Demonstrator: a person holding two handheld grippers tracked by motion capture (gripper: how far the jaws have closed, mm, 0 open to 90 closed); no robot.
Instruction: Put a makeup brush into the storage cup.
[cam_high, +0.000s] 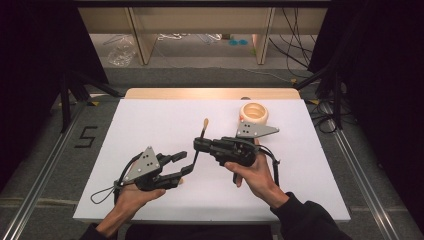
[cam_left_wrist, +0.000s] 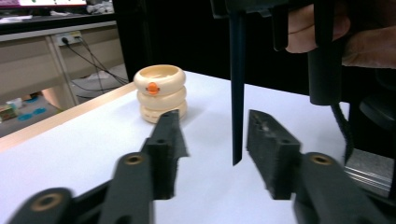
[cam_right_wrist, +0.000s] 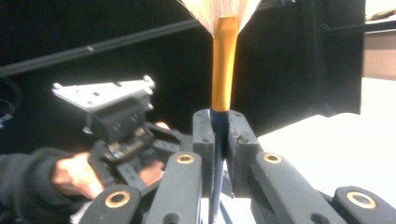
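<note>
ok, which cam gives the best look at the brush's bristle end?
The right gripper view. The orange ferrule and fanned pale bristles sit close up above the right hand-held gripper, shut on the brush handle. The high view shows the brush small; the left gripper view catches the dark handle tip.

Stacked rings (cam_high: 254, 114) on table (cam_high: 150, 120), behind grippers

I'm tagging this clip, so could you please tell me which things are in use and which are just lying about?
In use:
- brush, clamped in the right gripper
- left gripper, fingers open around the brush's handle tip
- cream ringed holder, perhaps

Lying about:
- plastic bag on the floor
- cables beyond the table
</note>
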